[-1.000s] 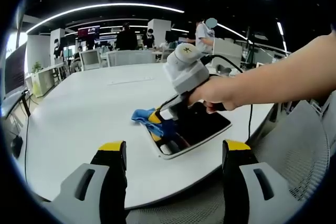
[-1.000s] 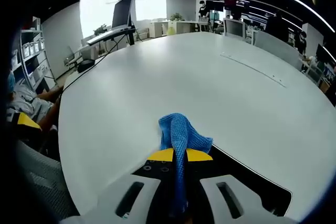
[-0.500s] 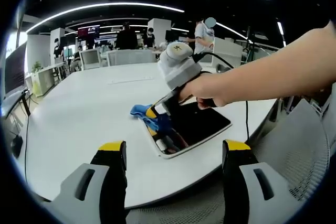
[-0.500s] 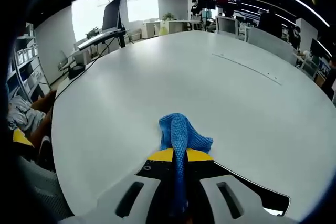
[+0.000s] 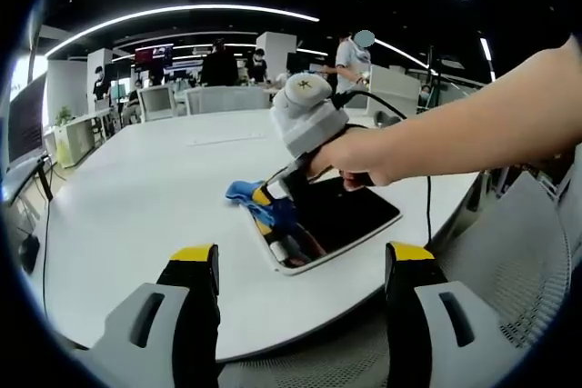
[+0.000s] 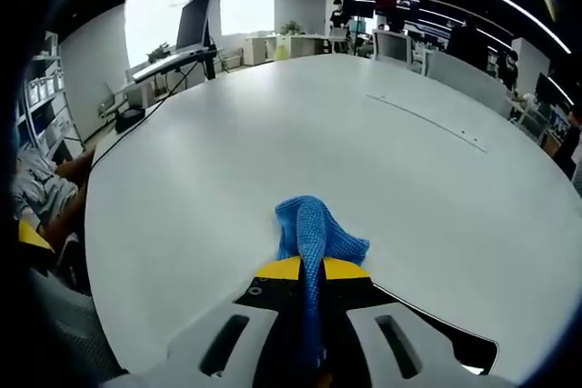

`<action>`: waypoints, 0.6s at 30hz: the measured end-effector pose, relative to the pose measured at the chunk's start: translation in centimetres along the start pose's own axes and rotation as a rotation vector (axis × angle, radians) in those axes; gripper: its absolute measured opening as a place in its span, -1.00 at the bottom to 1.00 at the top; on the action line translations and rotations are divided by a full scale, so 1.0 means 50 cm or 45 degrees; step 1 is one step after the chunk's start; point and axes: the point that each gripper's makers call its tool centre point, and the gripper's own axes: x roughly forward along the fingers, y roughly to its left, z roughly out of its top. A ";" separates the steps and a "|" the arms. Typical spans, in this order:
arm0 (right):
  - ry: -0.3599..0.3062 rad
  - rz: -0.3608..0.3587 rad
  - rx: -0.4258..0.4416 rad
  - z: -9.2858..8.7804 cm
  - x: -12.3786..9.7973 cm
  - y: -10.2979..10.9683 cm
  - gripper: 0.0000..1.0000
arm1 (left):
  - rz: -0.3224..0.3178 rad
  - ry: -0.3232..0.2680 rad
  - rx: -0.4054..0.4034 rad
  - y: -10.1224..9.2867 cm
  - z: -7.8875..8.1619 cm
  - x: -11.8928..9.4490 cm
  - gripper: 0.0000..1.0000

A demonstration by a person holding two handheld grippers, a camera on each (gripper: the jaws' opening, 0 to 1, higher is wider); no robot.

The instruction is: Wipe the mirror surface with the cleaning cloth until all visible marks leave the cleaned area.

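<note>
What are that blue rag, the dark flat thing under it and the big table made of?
The cleaning cloth looks like soft knitted or microfibre fabric: its surface is nubbly and it folds loosely between the right gripper's shut jaws. The mirror seems to be glossy glass in a pale, likely plastic, frame: it reflects darkly. The table has a smooth matt white top, perhaps laminate.

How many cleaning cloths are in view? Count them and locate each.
1: a blue cleaning cloth, clamped in the right gripper at the mirror's edge. More may be hidden.
</note>
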 end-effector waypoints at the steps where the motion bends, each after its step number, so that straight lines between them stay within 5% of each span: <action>1: 0.001 0.004 -0.010 0.000 0.000 -0.001 -0.99 | 0.000 -0.001 0.000 0.000 0.000 0.000 0.45; 18: 0.070 0.025 -0.049 -0.017 -0.014 -0.016 -0.99 | -0.005 -0.008 -0.001 -0.001 0.001 0.000 0.44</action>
